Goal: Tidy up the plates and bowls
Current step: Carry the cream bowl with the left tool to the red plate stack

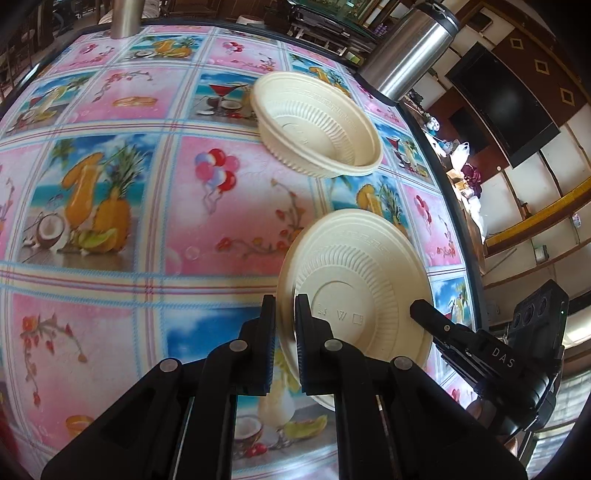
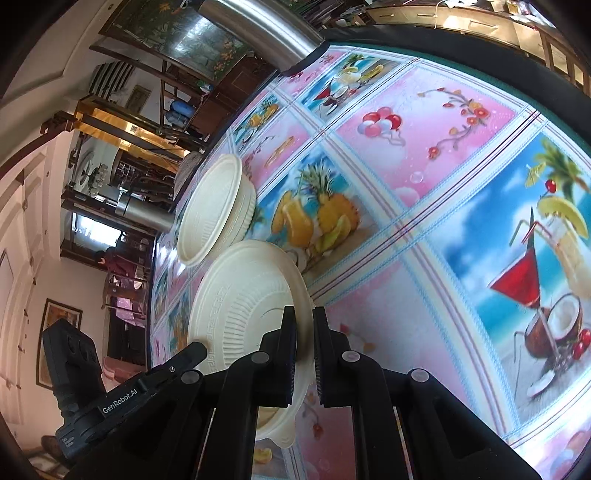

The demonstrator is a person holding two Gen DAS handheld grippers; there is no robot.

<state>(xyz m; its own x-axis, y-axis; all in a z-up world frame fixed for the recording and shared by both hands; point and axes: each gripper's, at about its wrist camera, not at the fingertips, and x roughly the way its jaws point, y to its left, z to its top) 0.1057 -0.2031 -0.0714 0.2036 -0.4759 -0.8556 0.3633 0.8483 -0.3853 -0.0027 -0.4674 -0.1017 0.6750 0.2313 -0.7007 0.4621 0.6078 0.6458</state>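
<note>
A cream ribbed plate (image 1: 354, 273) is held just above the table, gripped at opposite rims by both grippers. My left gripper (image 1: 285, 306) is shut on its near rim; the right gripper's fingers (image 1: 428, 317) show at the plate's right edge. In the right wrist view my right gripper (image 2: 304, 317) is shut on the same plate (image 2: 243, 295), and the left gripper's finger (image 2: 184, 356) shows at its lower left. A cream bowl (image 1: 317, 122) stands on the table beyond the plate; it also shows in the right wrist view (image 2: 214, 210).
The table carries a pink and blue fruit-print cloth (image 1: 110, 184). A steel flask (image 1: 410, 51) stands at the table's far right edge, and a steel cylinder (image 1: 125, 18) at the far edge. The table edge (image 1: 461, 206) runs close to the right of the plate.
</note>
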